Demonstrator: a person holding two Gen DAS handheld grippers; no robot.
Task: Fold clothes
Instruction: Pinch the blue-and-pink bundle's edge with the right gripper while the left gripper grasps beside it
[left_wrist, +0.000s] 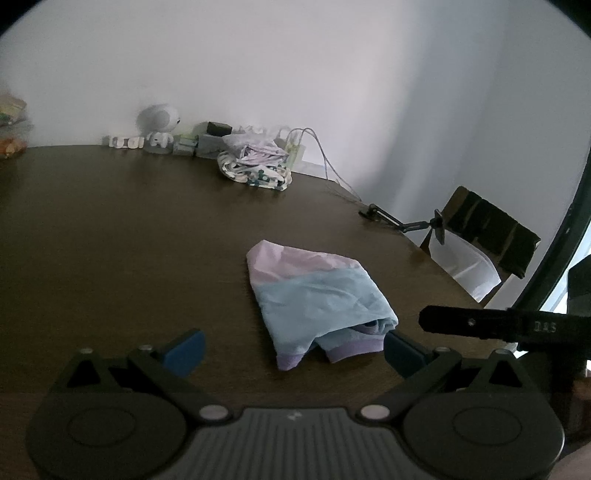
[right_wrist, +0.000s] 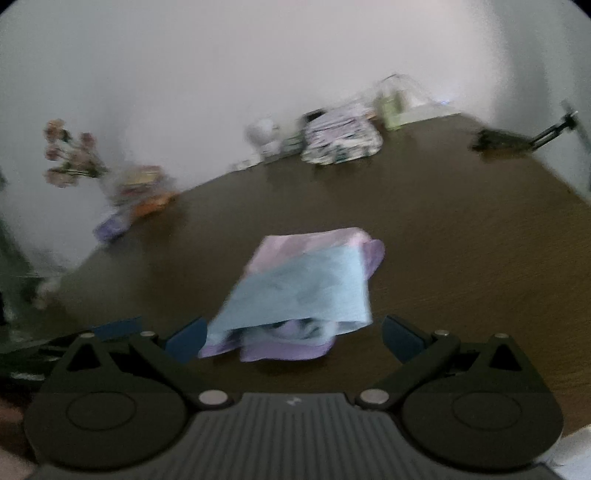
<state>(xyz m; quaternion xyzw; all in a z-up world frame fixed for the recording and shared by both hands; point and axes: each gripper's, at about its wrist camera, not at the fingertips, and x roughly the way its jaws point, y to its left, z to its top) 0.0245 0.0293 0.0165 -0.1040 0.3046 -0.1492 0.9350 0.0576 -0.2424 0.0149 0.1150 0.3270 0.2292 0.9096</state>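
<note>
No writing reads clearly: small white marks on the black bar at the right of the left wrist view are too blurred to make out. The folded garment (left_wrist: 314, 295), pink above, light blue below with purple cuffs, lies on the dark table (left_wrist: 110, 240). The left gripper (left_wrist: 293, 350) has its jaws wide apart, holding nothing, the right pad just beside a cuff. The right gripper (right_wrist: 291, 339) likewise stands wide apart, the garment's near edge between its pads. A patterned pile of clothes (left_wrist: 255, 166) sits beyond the garment, near the wall.

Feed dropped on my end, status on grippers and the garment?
Left gripper open, right gripper open, both empty. Pastel garment folded, flat on the table. Patterned clothes pile far back, nothing in the way.
</note>
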